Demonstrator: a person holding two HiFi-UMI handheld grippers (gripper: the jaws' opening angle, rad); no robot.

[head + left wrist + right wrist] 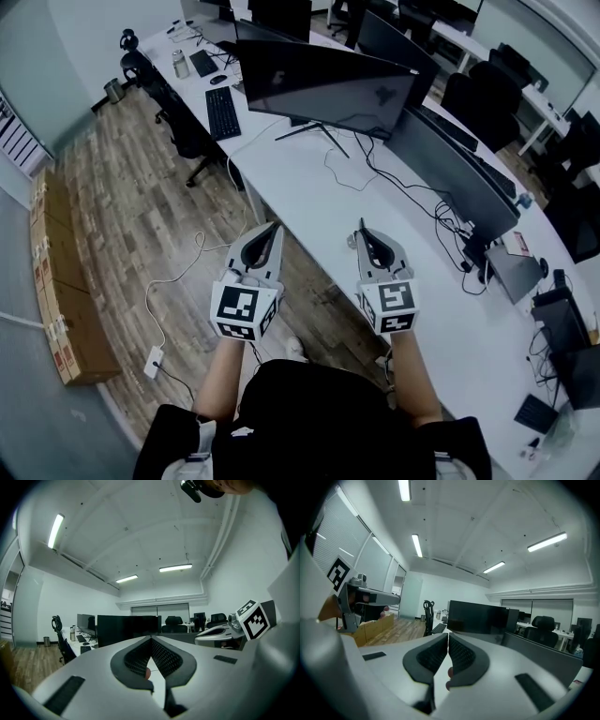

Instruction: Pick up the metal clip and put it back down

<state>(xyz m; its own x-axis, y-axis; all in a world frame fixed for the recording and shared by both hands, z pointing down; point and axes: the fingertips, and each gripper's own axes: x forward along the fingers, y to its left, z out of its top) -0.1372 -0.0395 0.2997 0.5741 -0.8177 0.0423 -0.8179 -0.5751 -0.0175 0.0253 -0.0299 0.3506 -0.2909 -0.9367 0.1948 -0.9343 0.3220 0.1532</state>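
Left claw and right claw hang at the desk edge, jaws together, holding nothing. Metal clip appears in no view; find it before opening either claw.

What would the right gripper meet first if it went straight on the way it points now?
Probably the large black monitor on the white desk, straight beyond the tips of the right gripper; the desk top could come first, depth is unclear.
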